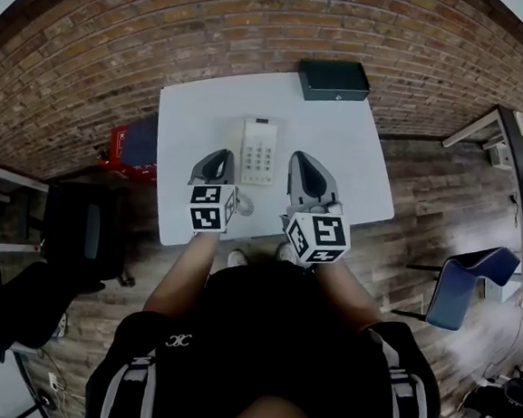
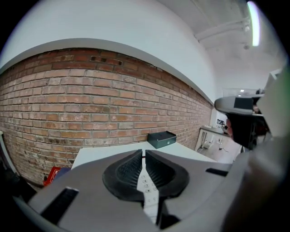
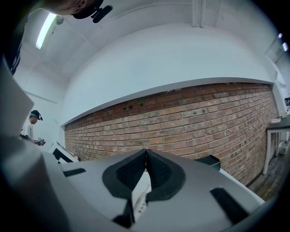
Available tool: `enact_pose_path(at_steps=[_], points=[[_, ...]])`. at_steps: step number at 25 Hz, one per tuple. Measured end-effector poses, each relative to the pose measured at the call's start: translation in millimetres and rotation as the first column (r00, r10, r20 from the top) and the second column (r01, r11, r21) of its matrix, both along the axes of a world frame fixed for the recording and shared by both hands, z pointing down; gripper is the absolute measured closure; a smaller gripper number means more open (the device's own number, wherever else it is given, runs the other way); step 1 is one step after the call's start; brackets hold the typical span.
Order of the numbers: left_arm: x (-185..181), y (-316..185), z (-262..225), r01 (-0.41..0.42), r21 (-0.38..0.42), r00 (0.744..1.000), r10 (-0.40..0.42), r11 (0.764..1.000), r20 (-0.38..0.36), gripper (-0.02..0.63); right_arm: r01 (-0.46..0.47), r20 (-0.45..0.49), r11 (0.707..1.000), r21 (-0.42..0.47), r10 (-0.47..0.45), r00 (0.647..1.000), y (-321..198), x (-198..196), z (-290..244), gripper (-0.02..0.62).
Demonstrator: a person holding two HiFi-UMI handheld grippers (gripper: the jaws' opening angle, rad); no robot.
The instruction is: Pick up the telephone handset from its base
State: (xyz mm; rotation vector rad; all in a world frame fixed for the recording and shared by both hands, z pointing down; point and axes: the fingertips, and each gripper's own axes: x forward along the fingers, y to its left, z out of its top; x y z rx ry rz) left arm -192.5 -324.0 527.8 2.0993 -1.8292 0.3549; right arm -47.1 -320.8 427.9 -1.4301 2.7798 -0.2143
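On table (image 1: 197, 116), telephone (image 1: 258, 151) well off edges.

Right gripper (image 3: 145, 153) jaws together, brick wall (image 3: 181, 127) behind, telephone (image 3: 141, 189) below

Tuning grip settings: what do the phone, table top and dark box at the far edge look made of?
Phone: white plastic by look, matt, even tone, small keys.
Table top: smooth pale laminate or painted board; uniform, no grain.
Box: dark green, crisp corners, faint sheen; probably painted metal, maybe plastic.
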Motion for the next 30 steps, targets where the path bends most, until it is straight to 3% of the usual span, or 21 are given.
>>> enact_pose_path(at_steps=[7, 16, 30], points=[[-8, -24, 41, 0.021, -0.096, 1.0, -0.019, 0.995, 0.025, 0.6, -0.024, -0.013, 1.0, -0.014, 0.024, 1.0, -6, 21, 6, 0.597], [-9, -51, 94, 0.019, -0.221, 0.998, -0.005, 0.975, 0.062, 0.409, -0.077, -0.039, 0.996, -0.049, 0.075, 0.996, -11, 45, 19, 0.597], [-22, -78, 149, 0.094, -0.358, 0.988, -0.044, 0.929, 0.146, 0.377, -0.137, -0.061, 0.986, -0.091, 0.132, 0.989, -16, 74, 34, 0.597]])
